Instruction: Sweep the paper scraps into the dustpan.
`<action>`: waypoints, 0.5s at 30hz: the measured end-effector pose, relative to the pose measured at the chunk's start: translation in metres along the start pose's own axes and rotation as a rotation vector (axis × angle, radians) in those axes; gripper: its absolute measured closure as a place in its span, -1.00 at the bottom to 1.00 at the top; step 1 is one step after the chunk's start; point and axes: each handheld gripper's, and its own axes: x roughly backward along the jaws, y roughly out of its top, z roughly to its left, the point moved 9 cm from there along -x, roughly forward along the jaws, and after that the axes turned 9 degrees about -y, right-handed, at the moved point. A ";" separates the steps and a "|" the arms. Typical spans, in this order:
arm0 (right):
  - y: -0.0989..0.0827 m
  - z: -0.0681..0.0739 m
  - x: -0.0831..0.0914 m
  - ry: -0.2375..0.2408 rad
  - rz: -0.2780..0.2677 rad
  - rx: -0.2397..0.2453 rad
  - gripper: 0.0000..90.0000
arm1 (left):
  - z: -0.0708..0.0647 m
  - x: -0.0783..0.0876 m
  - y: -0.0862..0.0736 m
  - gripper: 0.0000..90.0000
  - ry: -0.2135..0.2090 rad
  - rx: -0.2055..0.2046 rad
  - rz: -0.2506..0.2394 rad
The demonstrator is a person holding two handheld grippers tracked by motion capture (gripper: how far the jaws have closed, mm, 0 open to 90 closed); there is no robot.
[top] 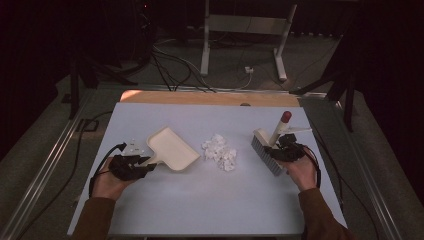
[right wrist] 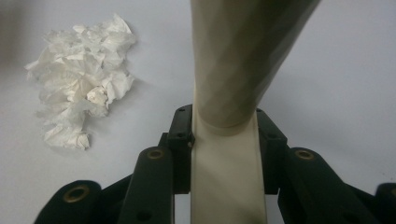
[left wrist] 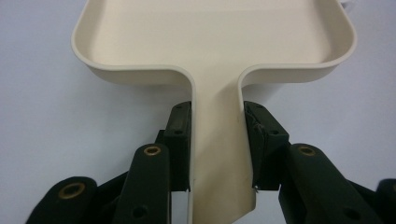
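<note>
A cream dustpan point(top: 172, 149) lies on the white table with its mouth facing the paper pile. My left gripper point(top: 145, 164) is shut on the dustpan's handle point(left wrist: 217, 140), both black pads pressed on its sides. A heap of crumpled white paper scraps point(top: 220, 151) sits in the middle of the table, and shows again as paper scraps point(right wrist: 81, 79) on the left of the right gripper view. My right gripper point(top: 281, 145) is shut on the cream handle point(right wrist: 229, 154) of a hand brush point(top: 267, 150), whose grey bristles rest on the table and whose red-capped handle end point(top: 286, 116) points up and away.
The white table point(top: 200, 200) has open surface in front of the tools, toward the person. A wooden strip point(top: 210, 97) runs along its far edge. Cables and metal stand legs point(top: 205, 45) lie on the floor beyond.
</note>
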 end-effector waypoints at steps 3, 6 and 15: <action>0.000 0.000 0.000 -0.002 0.000 -0.001 0.49 | -0.003 -0.002 0.000 0.48 -0.016 -0.010 0.007; 0.000 0.000 0.000 -0.012 -0.003 0.001 0.49 | -0.006 -0.004 0.000 0.48 -0.028 -0.026 0.019; 0.003 0.005 0.000 -0.036 -0.017 0.020 0.50 | -0.010 -0.011 0.000 0.48 -0.053 -0.048 0.042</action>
